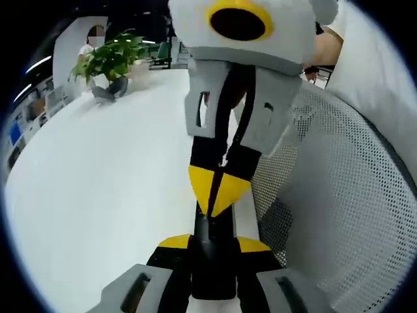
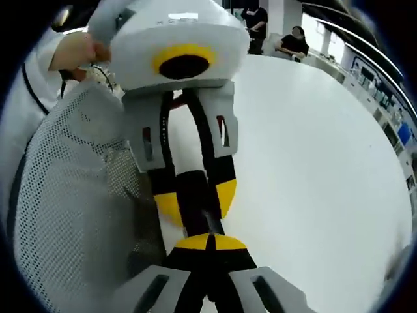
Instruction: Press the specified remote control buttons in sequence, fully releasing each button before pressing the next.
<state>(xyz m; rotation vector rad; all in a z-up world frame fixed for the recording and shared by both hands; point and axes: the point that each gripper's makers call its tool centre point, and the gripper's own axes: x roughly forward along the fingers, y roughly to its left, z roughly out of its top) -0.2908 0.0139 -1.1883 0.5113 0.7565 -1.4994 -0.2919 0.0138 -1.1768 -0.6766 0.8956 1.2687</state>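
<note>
Left gripper (image 1: pixel 214 243) is clamping the black remote control (image 1: pixel 212 270) while the right gripper (image 2: pixel 212 242), tips pinched together, is apparently pressing it; the number of presses left cannot be told.

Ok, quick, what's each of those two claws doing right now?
Left gripper: closed on the slim black remote, holding it.
Right gripper: closed with nothing between its jaws, tips together at the remote.
</note>
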